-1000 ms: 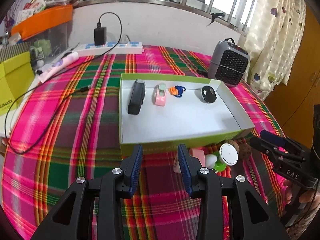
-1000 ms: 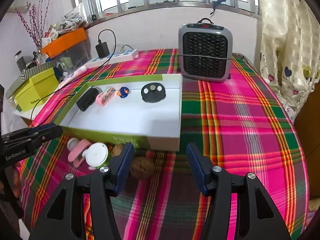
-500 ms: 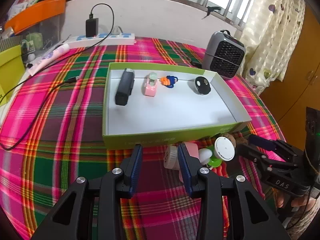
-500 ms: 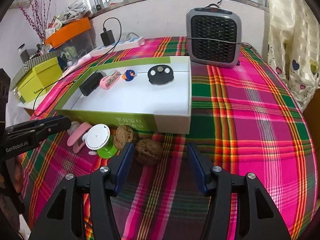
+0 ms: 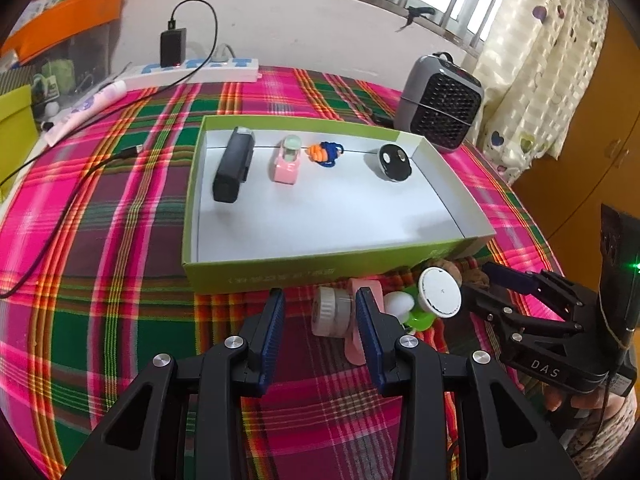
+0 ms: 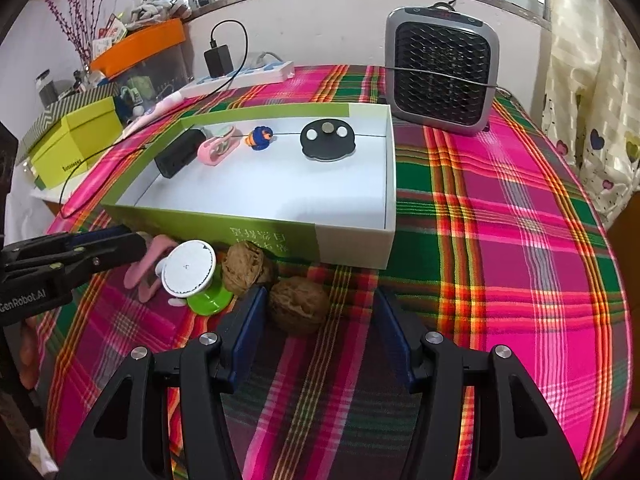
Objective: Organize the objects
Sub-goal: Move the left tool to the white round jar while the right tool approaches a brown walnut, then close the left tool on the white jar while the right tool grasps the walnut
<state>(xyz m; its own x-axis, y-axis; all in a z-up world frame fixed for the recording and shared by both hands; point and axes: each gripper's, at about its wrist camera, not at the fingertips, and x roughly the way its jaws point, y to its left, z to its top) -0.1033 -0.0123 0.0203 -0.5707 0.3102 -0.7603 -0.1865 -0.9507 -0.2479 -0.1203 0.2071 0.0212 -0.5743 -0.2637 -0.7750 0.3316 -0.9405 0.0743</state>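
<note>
A green box [image 5: 320, 268] with a white floor holds a black bar-shaped device [image 5: 234, 164], a pink toy car [image 5: 287, 160], an orange-and-blue toy [image 5: 324, 153] and a black round gadget [image 5: 394, 160]. Loose items lie before its front wall. My left gripper [image 5: 320, 320] is open; a small white jar [image 5: 330, 316] lies on its side between the fingertips, close to the right one, with a gap on the left. My right gripper [image 6: 320, 316] is open around a walnut [image 6: 298, 304], which sits near the left finger. A second walnut [image 6: 242, 266] lies behind it.
A white disc on a green base [image 6: 192, 270] and a pink clip [image 6: 146, 270] crowd the two grippers. A grey heater [image 6: 442, 74] stands behind the box. A power strip [image 5: 192, 72] and black cable [image 5: 80, 188] lie at the far left, on a plaid cloth.
Both grippers have drawn nearer to the loose items before the box. The jar now lies between the left fingertips and the walnut between the right ones. Jaw widths look unchanged.
</note>
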